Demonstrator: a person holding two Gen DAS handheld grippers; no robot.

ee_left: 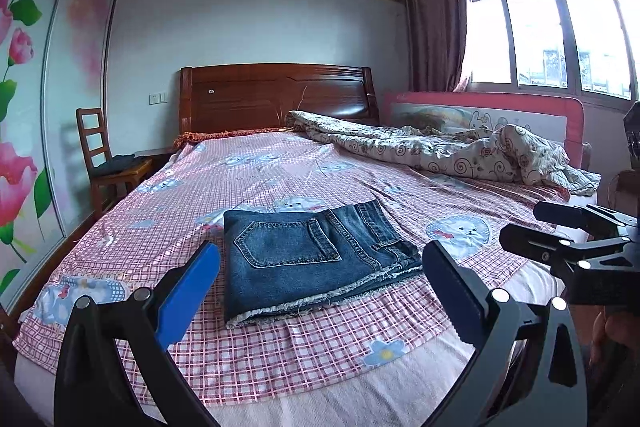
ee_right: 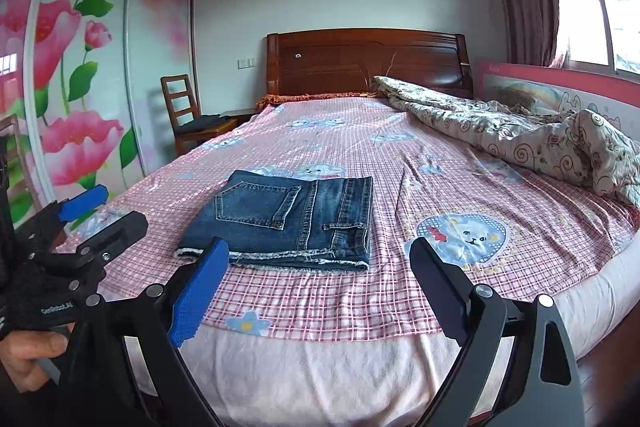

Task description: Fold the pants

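A pair of blue denim pants (ee_left: pixel 312 251) lies folded into a compact rectangle on the pink checked bedsheet (ee_left: pixel 280 179), back pocket up, frayed hem toward me. In the left wrist view my left gripper (ee_left: pixel 322 247) stands open just short of the bundle, nothing between its pads. My right gripper (ee_left: pixel 522 225) hovers at the right, also open. The right wrist view has the folded pants (ee_right: pixel 288 219) ahead and slightly left of my right gripper (ee_right: pixel 318 245), whose fingers are spread wide and empty. My left gripper (ee_right: pixel 120 207) is at the left edge, held by a hand.
A crumpled patterned quilt (ee_left: pixel 460 151) lies along the bed's far right, by a red padded rail (ee_left: pixel 480 107). The wooden headboard (ee_left: pixel 276 95) is at the back, with a wooden chair (ee_left: pixel 108 163) and a flowered wardrobe (ee_left: pixel 24 107) on the left. The mattress edge (ee_right: pixel 320 359) is near me.
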